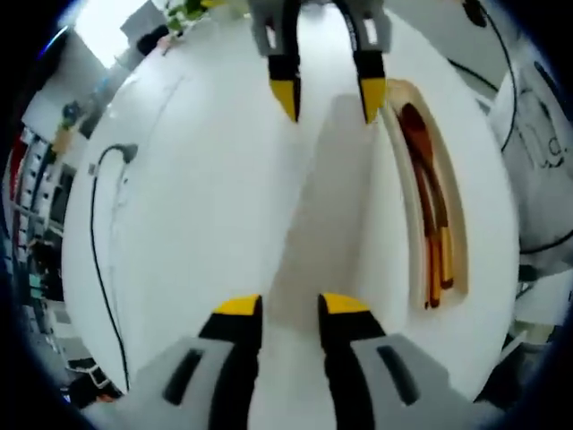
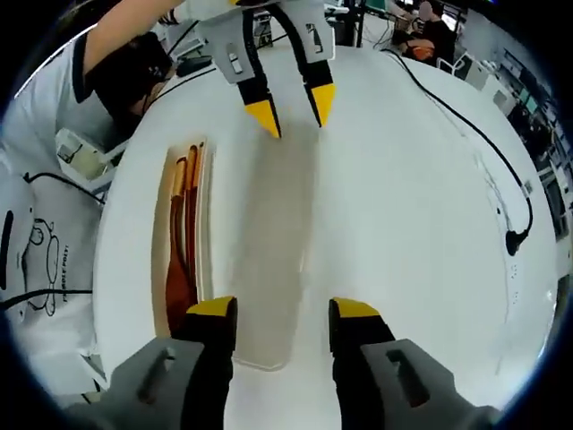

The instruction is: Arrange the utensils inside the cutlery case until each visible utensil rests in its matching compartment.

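The cutlery case (image 1: pixel 458 193) (image 2: pixel 208 188) is a narrow cream tray on the white table. In it lie a dark brown wooden spoon (image 1: pixel 417 134) (image 2: pixel 179 285) and orange-brown chopsticks (image 1: pixel 436 262) (image 2: pixel 185 179), side by side. A frosted, lid-like panel (image 1: pixel 327 206) (image 2: pixel 269 251) lies flat alongside it. My left gripper (image 1: pixel 291 305) (image 2: pixel 293 111) is open at one short end of the panel. At the opposite end my right gripper (image 2: pixel 283 309) (image 1: pixel 329 100) faces it, also open. I cannot tell whether either gripper's jaws touch the panel.
A black cable with a plug (image 1: pixel 100 224) (image 2: pixel 513 238) runs over the table on the side away from the case. A person in a white shirt (image 2: pixel 40 170) stands close beside the case. Shelves and desks lie beyond the table's rounded edge (image 1: pixel 76 224).
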